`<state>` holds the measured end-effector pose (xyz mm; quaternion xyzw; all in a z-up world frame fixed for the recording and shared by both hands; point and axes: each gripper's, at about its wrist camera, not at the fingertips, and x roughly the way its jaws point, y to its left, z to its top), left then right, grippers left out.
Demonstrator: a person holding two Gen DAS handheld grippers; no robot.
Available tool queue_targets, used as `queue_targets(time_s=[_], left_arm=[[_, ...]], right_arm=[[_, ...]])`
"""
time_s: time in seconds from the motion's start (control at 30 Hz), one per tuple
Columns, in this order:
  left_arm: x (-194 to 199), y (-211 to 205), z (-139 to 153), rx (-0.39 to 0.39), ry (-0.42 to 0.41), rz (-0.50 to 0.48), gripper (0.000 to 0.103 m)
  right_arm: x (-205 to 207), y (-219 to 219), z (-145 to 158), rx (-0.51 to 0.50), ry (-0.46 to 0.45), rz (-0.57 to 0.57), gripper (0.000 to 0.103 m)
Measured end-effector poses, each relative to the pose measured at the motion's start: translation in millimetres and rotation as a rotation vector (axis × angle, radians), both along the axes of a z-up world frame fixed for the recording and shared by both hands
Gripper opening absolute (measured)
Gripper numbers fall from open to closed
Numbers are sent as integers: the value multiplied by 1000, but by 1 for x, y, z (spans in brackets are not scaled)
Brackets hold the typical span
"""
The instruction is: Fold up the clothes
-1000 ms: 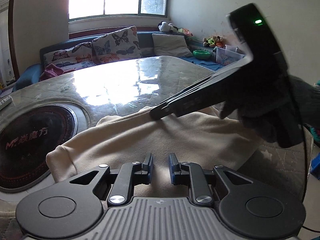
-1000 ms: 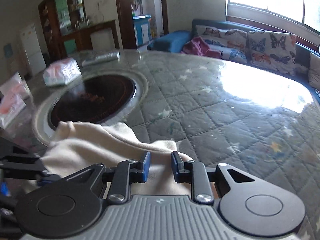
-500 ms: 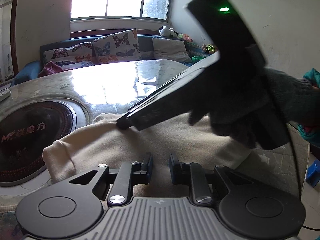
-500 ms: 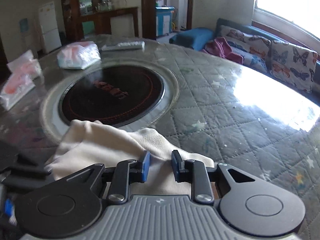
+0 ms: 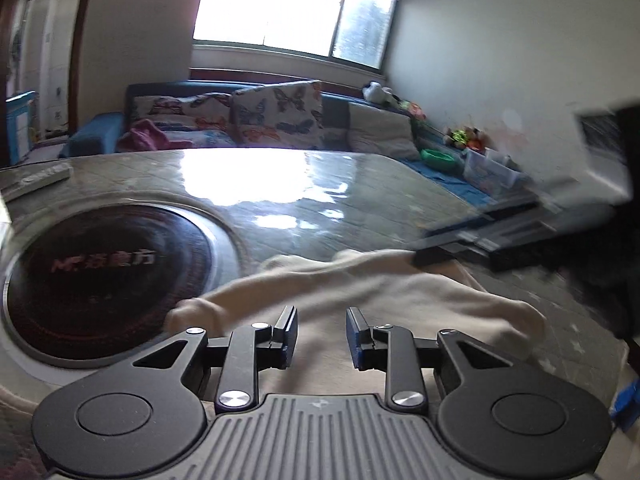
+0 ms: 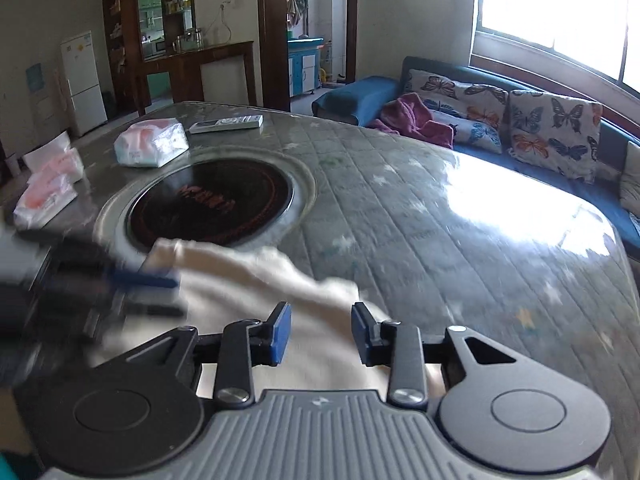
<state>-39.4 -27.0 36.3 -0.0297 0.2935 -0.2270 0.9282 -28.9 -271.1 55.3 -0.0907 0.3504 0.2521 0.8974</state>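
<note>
A cream garment lies folded in a long bundle on the quilt-patterned glass table, just ahead of both grippers. My left gripper hovers over its near edge. Its jaws are opening, and the cloth lies under the gap, not pinched. In the right wrist view the same garment stretches from the hob's rim to my right gripper. Those jaws are opening too, with the pads clear of the fabric. Each gripper shows blurred in the other's view: the right gripper at the garment's far end, the left gripper at its left edge.
A round black hob is set into the table beside the garment. Beyond it lie a remote control and plastic packets. A sofa with butterfly cushions runs under the window. The table's edge falls away on the right.
Both grippers' jaws have spread and let go of the cream cloth. Both have lifted and drawn back a little. In the left wrist view the right gripper has swung off to the right.
</note>
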Motion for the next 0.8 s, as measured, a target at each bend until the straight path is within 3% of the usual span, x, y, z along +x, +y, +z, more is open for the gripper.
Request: queue_targets(time_s=[0.1,0.27,0.8], left_arm=[[2,6,-3,15,10,30,29],[1,8,-12,33,19,42,29],[-11,-39,-16,70,-28,-118,33]], right_arm=[[-35,-9,-6,-15,-37,17,33],[-61,-17,-30,-33,-10,-12,31],[-115,-72,-42,76,-17,-206,31]])
